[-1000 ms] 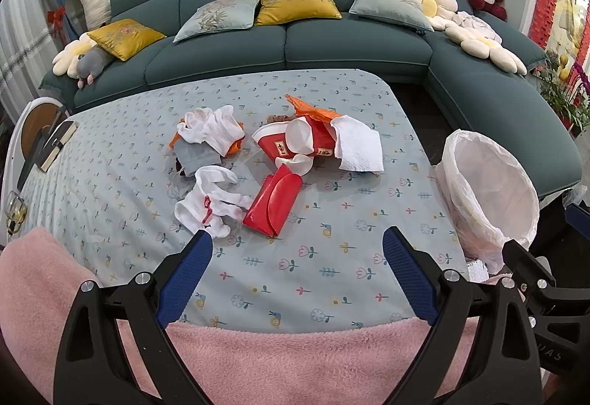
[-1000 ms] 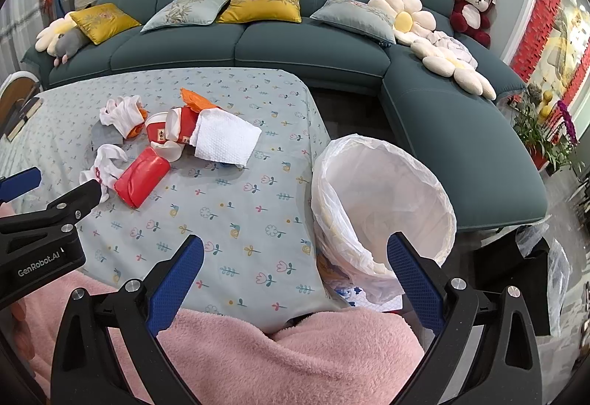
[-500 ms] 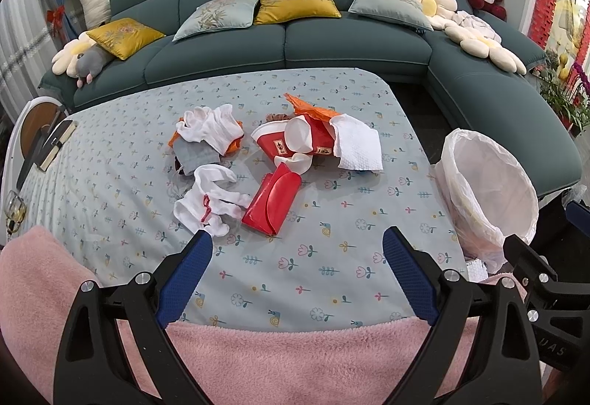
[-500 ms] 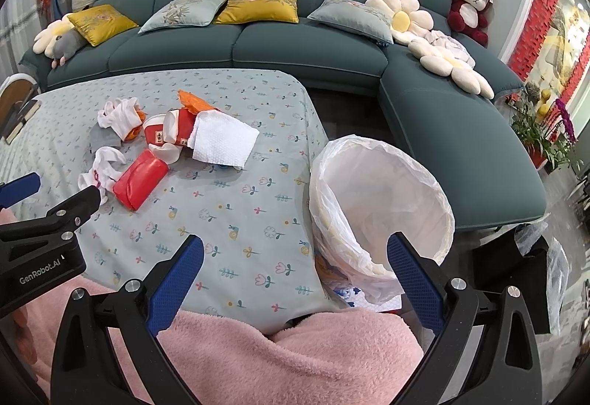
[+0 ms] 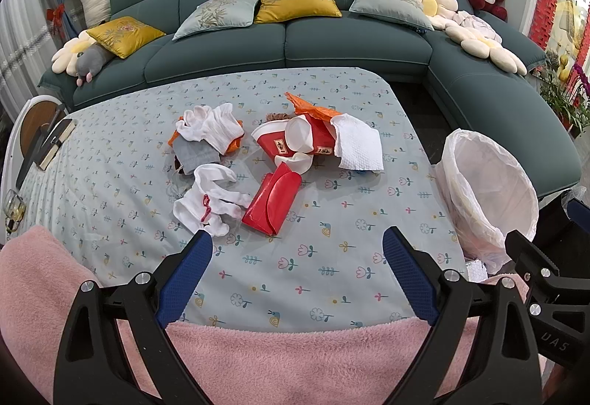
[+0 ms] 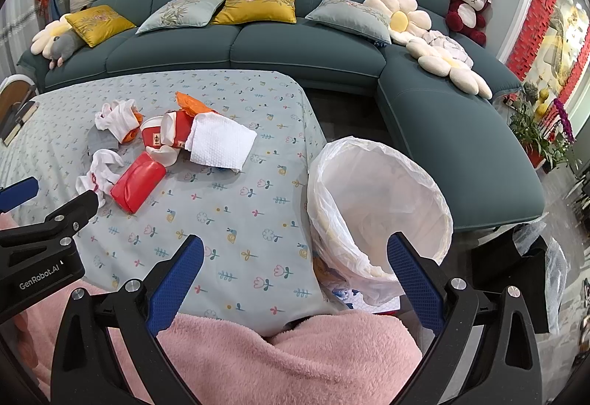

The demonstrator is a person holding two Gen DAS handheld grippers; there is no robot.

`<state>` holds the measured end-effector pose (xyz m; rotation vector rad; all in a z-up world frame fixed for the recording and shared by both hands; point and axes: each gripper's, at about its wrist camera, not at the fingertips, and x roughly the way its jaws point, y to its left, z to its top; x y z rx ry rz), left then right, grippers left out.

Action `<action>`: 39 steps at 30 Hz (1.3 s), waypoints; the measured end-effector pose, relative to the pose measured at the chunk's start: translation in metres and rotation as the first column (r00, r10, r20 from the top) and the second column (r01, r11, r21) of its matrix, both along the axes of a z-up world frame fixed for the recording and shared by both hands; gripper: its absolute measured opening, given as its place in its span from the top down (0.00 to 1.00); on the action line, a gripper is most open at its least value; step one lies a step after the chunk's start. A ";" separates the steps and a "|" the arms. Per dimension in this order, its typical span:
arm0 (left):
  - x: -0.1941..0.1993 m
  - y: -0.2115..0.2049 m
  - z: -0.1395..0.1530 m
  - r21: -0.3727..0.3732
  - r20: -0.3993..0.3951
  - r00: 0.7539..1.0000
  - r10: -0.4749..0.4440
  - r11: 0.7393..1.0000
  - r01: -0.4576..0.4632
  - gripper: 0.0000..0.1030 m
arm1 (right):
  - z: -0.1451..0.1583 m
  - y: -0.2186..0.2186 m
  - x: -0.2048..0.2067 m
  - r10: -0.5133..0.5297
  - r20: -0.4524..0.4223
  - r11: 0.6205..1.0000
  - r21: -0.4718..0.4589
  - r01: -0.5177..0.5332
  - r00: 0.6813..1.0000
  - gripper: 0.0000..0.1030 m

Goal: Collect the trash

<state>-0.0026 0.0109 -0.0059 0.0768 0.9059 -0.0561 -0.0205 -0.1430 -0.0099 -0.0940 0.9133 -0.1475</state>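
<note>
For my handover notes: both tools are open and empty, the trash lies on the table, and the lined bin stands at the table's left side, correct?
Not quite: the lined bin stands at the table's right side, as the right wrist view shows. The left tool and right tool are open and empty, and the trash lies on the table.

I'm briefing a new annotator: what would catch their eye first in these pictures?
A heap of litter in the middle of the floral tablecloth: a glossy red folded packet, crushed red-and-white paper cups, a white paper towel. Off the table's right edge stands a white-lined trash bin, with a teal sofa behind.
</note>
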 end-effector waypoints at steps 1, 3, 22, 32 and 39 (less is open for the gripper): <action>0.000 0.000 0.000 0.001 0.001 1.000 -0.001 1.000 0.001 0.13 | 0.000 0.000 0.001 0.000 0.000 1.000 0.000 0.000 1.000 0.07; 0.000 0.000 0.000 0.002 0.001 1.000 -0.002 1.000 0.002 0.13 | 0.000 0.000 0.001 -0.001 -0.001 1.000 0.000 0.001 1.000 0.07; 0.001 -0.001 0.001 0.003 0.001 1.000 0.000 1.000 0.000 0.13 | 0.002 -0.001 -0.001 -0.020 0.010 1.000 -0.006 0.020 1.000 0.07; 0.001 -0.002 0.001 -0.005 0.015 1.000 -0.009 1.000 0.009 0.13 | 0.004 -0.001 -0.001 -0.034 0.036 0.999 0.021 0.033 0.999 0.07; 0.000 0.001 0.000 -0.018 0.047 0.999 -0.014 1.000 0.014 0.13 | 0.005 -0.001 0.000 -0.050 0.064 0.997 0.064 0.045 0.997 0.07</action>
